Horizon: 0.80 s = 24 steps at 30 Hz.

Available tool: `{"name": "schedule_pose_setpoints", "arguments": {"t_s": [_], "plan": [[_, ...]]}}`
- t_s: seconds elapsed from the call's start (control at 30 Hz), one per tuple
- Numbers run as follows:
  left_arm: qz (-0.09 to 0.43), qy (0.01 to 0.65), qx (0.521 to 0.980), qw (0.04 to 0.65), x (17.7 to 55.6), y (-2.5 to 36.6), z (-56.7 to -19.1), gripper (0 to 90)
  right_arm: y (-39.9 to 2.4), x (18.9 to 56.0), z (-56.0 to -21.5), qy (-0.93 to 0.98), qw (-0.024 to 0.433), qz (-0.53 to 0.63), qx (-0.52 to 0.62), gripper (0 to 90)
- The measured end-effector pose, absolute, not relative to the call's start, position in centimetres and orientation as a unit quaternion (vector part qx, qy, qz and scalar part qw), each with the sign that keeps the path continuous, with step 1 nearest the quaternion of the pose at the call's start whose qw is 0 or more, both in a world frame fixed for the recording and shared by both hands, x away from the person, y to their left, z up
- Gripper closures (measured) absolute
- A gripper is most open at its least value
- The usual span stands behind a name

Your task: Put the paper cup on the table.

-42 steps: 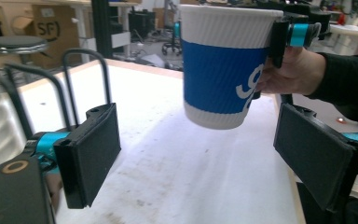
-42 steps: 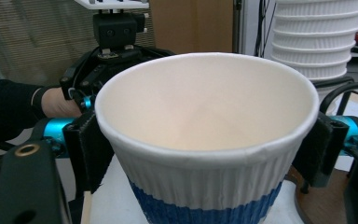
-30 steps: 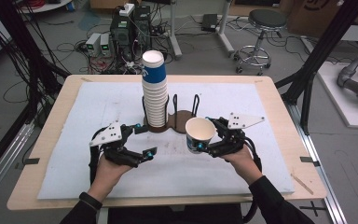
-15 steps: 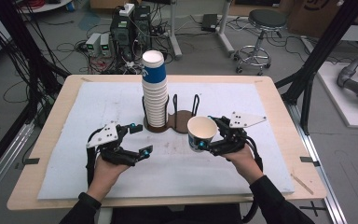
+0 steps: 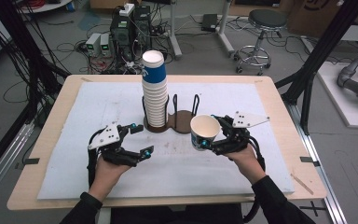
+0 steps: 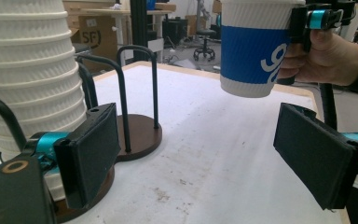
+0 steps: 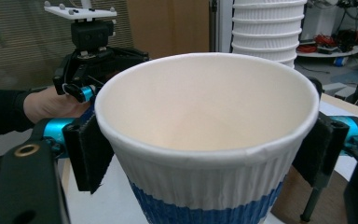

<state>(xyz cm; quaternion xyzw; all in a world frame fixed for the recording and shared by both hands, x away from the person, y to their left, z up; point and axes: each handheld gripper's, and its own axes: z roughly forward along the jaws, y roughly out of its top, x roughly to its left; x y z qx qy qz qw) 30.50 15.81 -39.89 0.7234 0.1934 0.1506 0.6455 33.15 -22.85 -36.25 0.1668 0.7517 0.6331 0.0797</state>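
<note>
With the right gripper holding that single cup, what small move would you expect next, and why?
Probably the right gripper carries the cup a little toward the bare ring of the holder and lowers it there. The cup is upright, clear of the table, clamped by both jaws. That ring sits beside the stack of cups. The left gripper is open.

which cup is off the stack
The cup clamped in the right gripper, held above the table beside the holder. The other cups sit nested in the stack on the holder's left side.
</note>
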Motion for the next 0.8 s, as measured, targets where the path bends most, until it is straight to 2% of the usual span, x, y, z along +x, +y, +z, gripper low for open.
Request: {"name": "schedule_pose_setpoints", "arguments": {"t_s": [0.27, 0.4, 0.57, 0.8], "plan": [[0.152, 0.204, 0.725, 0.64, 30.7, 16.2, -40.4, 14.5, -23.1, 33.4, -36.3, 0.751, 0.085, 0.633, 0.169, 19.4], [0.135, 0.213, 0.706, 0.662, 30.6, 16.4, -40.3, 14.5, -23.1, 33.3, -36.1, 0.751, 0.09, 0.632, 0.169, 19.4], [0.15, 0.21, 0.713, 0.652, 30.5, 16.3, -40.1, 14.5, -23.7, 33.3, -35.8, 0.75, 0.097, 0.632, 0.171, 19.4], [0.146, 0.209, 0.717, 0.649, 30.7, 16.1, -40.4, 14.5, -24.8, 33.6, -35.1, 0.741, 0.117, 0.636, 0.181, 19.4]]}}
